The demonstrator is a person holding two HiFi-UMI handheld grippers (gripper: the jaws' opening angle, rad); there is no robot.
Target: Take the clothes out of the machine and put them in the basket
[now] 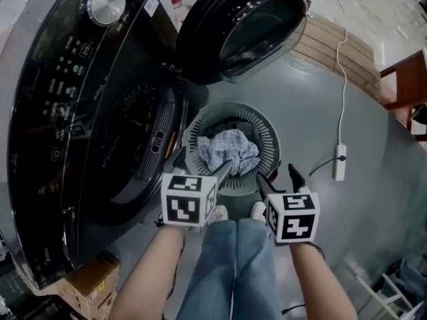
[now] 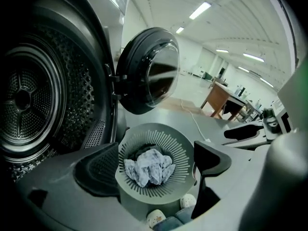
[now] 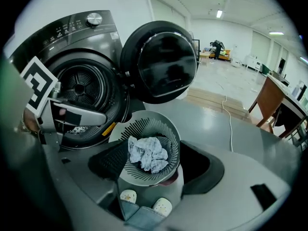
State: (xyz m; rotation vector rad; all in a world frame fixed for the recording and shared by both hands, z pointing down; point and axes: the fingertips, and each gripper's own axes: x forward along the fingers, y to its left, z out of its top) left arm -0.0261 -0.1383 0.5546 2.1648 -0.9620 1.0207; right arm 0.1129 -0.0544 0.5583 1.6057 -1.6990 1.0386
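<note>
In the basket (image 1: 268,133) lies a cloth (image 1: 230,151) (crumpled).

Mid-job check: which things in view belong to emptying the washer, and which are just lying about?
Belongs to the job:
washing machine
open door
slotted basket
crumpled pale cloth, lying in the basket

Just lying about:
power strip with a white cord, on the floor
cardboard box beside the machine
wooden table
</note>
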